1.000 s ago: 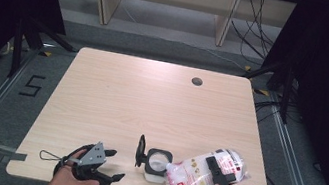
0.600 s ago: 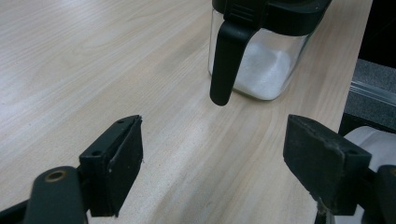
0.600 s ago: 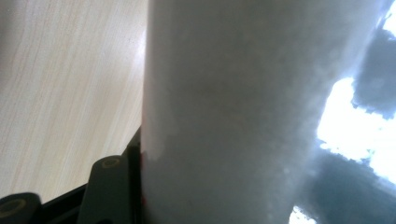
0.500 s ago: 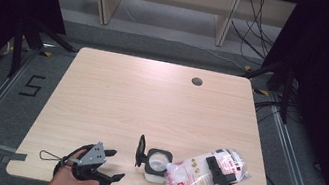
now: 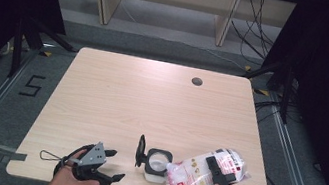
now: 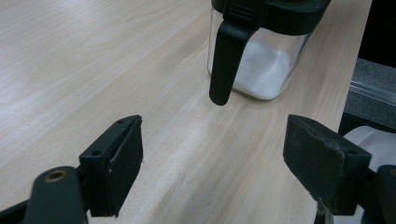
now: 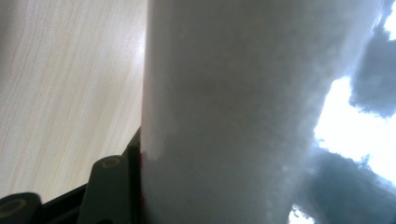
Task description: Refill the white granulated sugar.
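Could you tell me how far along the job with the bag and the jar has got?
Done: the jar stands open, lid flipped up, with white grains at its bottom. In hand: the right tongs grip the bag beside the jar, not yet tipped over it. The left tongs wait open near the jar. Left, probably: pouring and closing the lid.

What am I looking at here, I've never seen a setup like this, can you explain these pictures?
There is no robot here: a person holds a hand tool with two jaws in each hand. The high view looks down on a wooden table. The other two pictures come from cameras riding on the tools. The left gripper has its jaws wide open and holds nothing; its camera looks at a clear jar with white powder inside and a black lid flipped up. The right gripper lies against a plastic bag of white powder beside the jar. The bag blocks its camera up close, so I cannot tell whether it is clamped.
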Demonstrator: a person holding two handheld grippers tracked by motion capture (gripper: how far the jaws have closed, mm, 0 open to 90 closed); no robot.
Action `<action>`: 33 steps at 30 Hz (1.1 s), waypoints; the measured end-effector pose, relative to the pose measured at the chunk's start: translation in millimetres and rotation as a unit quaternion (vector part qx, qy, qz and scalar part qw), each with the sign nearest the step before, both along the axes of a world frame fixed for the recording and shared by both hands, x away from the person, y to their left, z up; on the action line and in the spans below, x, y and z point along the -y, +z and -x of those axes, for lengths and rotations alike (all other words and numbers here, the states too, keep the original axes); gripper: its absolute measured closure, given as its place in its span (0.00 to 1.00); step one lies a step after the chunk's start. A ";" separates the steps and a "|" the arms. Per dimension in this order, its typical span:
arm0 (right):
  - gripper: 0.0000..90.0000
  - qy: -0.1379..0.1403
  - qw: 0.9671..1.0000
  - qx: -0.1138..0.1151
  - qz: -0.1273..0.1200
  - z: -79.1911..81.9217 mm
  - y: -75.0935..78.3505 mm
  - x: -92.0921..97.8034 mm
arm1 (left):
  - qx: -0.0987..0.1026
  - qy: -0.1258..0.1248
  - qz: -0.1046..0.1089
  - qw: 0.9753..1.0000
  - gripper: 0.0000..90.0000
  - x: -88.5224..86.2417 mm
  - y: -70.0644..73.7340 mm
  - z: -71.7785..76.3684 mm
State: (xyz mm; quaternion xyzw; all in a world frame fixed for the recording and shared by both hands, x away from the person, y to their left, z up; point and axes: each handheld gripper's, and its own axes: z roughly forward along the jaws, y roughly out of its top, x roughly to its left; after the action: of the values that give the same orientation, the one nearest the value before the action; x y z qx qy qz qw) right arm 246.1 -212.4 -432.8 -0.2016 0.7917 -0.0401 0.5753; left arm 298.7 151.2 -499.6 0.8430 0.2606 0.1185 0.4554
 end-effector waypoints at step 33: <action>0.48 0.006 1.000 0.010 0.019 0.0 3.3 -1.8 | 0.004 0.002 0.002 1.000 0.22 0.0 -0.2 0.0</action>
State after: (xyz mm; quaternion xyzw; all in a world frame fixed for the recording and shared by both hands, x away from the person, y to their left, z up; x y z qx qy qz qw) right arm 246.1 -210.6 -429.5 -0.2169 0.7838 -0.0539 0.5794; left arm 298.7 151.2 -499.8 0.8410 0.2602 0.1224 0.4583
